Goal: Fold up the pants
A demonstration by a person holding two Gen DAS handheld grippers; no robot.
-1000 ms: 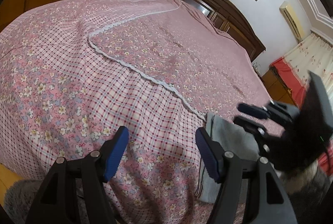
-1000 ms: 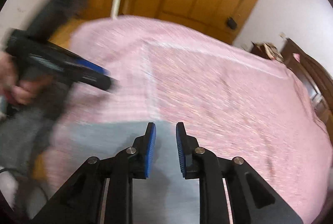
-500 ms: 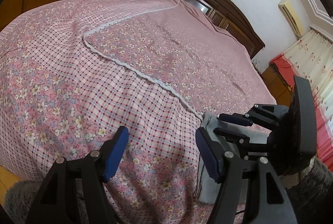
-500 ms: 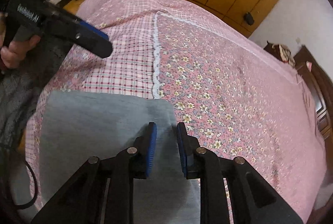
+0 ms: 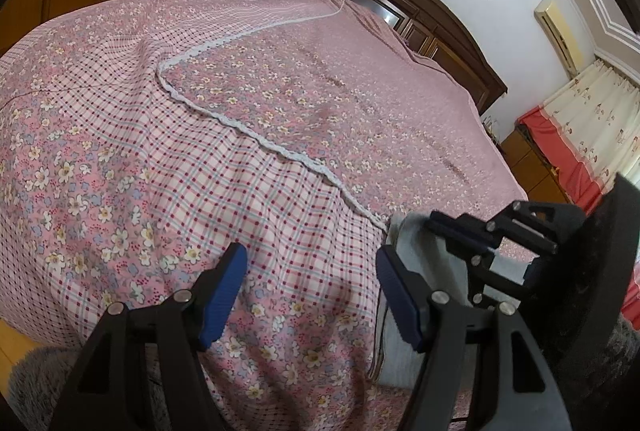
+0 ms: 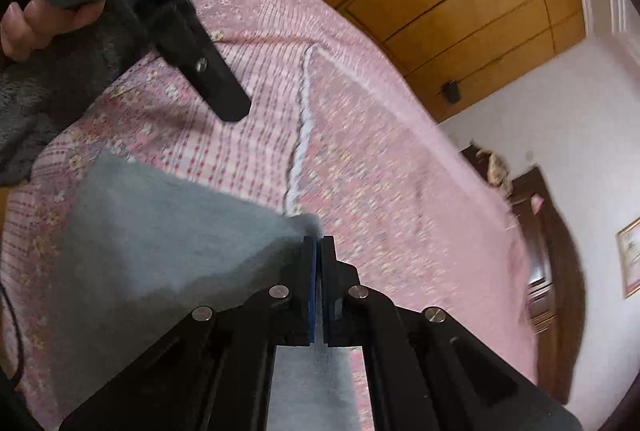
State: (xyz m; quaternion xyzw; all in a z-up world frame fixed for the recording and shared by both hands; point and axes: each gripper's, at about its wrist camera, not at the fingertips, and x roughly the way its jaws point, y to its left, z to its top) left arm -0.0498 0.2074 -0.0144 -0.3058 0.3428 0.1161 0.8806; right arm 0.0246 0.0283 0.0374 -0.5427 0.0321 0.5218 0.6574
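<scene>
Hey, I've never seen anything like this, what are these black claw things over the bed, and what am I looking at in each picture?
No robot here: a person holds a two-finger gripper in each hand, each with a camera looking along its fingers. One picture is from the left gripper, jaws open and empty above the pink floral bedspread. The other is from the right gripper, its jaws closing on a corner of the grey pants lying on the bed. The hand at top left grips the left tool.
</scene>
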